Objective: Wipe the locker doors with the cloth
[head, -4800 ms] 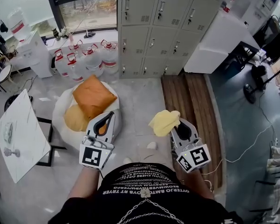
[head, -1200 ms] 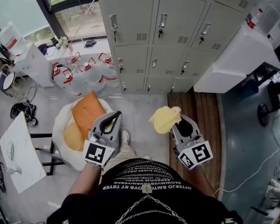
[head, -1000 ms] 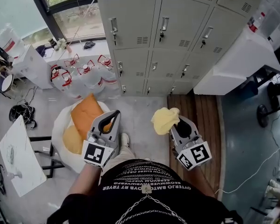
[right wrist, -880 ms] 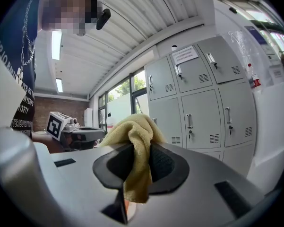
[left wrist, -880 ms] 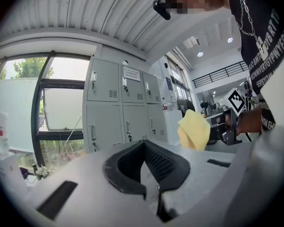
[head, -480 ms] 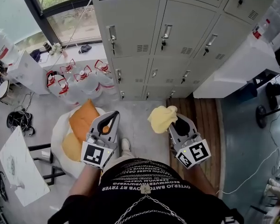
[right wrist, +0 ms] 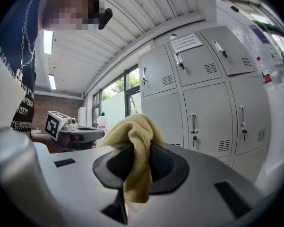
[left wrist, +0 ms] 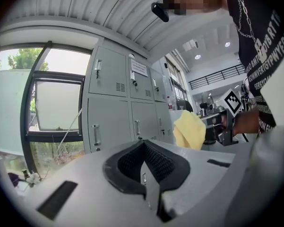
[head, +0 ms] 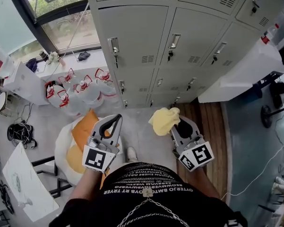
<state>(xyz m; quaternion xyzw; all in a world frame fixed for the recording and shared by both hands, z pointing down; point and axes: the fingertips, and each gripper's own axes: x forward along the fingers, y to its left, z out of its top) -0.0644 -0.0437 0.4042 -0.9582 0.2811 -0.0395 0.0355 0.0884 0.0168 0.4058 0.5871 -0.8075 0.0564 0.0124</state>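
Water jugs (head: 80,91) are standing on the floor at the lockers' left end, with an orange cushion (head: 86,128) lying on a pale beanbag (head: 62,143) nearer the person. The left gripper (head: 115,121) is hovering with its jaws pressed together, empty. The right gripper (head: 177,125) is clamping the yellow cloth (head: 163,120) in the air, apart from the grey locker doors (head: 146,37). A paper notice (right wrist: 185,42) is hanging on one upper door, its print too small to read.
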